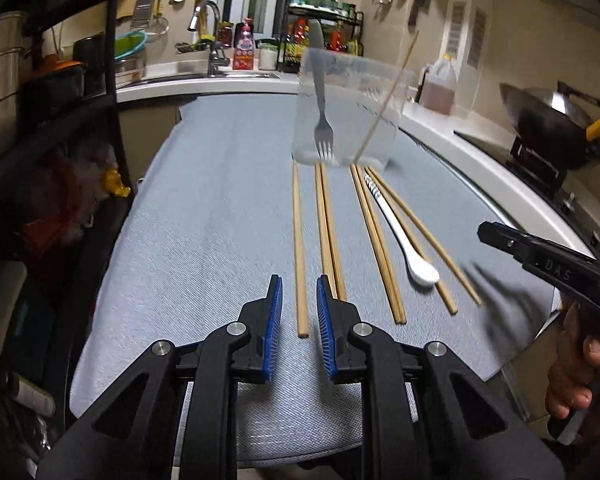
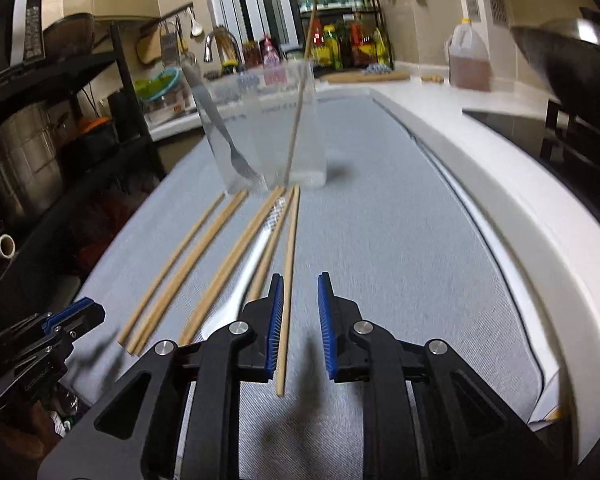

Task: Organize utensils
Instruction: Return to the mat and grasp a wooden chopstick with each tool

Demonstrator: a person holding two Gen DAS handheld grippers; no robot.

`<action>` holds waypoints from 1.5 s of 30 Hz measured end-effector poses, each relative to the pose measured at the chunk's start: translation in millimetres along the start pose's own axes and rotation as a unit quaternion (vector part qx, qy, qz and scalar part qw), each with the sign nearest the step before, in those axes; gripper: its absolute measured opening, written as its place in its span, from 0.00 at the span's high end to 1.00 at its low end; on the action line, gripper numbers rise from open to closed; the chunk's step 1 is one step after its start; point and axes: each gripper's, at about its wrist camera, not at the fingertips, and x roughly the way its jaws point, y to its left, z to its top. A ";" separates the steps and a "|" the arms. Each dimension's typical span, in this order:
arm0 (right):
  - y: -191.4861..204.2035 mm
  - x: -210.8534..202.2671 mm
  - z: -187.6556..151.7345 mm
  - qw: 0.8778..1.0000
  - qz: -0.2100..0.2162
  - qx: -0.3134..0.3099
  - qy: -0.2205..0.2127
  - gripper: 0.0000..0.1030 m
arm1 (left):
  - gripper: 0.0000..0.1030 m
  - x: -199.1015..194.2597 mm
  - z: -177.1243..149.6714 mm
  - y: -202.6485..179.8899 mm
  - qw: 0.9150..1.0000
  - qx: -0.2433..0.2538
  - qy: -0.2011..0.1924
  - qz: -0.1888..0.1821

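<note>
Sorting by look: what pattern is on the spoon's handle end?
White spoon, with dark stripes at its handle end; clearest in the left wrist view.

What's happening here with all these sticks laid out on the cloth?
A person holding a gripper in each hand is sorting utensils into a clear container, which already holds a fork and one chopstick. More chopsticks and a white spoon lie on the grey cloth. The left gripper and right gripper are open, each lined up on a chopstick.
</note>
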 end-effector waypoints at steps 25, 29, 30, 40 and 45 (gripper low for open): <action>7.4 10.1 -25.2 0.999 -0.027 -0.033 0.015 0.95 | 0.94 14.5 -17.3 -9.9 0.999 0.026 0.006 0.034; 2.3 9.2 -29.4 0.999 -0.031 -0.040 0.019 0.95 | 0.94 14.6 -18.9 -13.6 0.999 0.028 0.000 0.039; 0.7 9.5 -30.7 0.999 -0.032 -0.038 0.019 0.94 | 0.93 15.0 -18.8 -14.2 0.999 0.028 -0.001 0.040; 5.0 8.2 -34.6 0.998 -0.047 -0.050 0.002 0.93 | 0.93 16.8 -19.6 -18.2 0.998 0.028 -0.012 0.048; 7.9 8.2 -35.8 0.997 -0.054 -0.056 0.000 0.93 | 0.93 17.9 -19.6 -19.4 0.998 0.028 -0.015 0.048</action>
